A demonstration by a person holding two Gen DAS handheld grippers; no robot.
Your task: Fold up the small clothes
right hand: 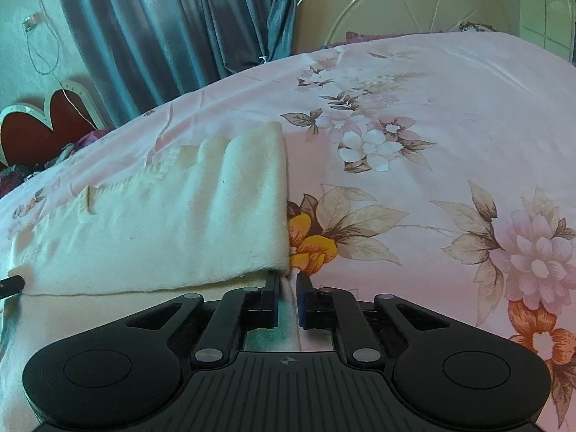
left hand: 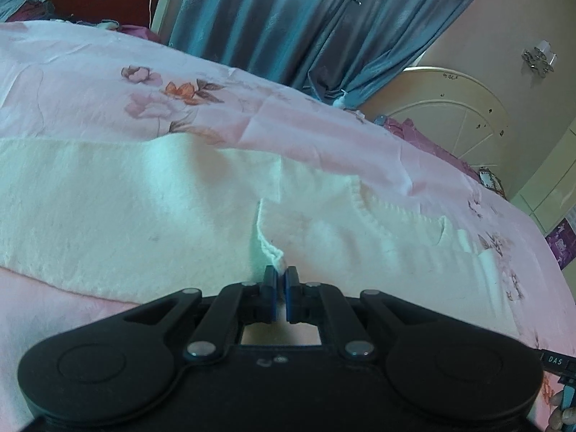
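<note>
My left gripper (left hand: 280, 275) pinches the near hem of the cream knitted garment (left hand: 144, 201); my right gripper (right hand: 288, 279), jaws slightly parted, sits at its right corner. It stretches leftward across the floral bedsheet (right hand: 432, 108).

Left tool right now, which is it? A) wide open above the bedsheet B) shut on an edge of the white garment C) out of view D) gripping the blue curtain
B: the left tool has its jaws pinched together on a raised edge of the white garment.
</note>
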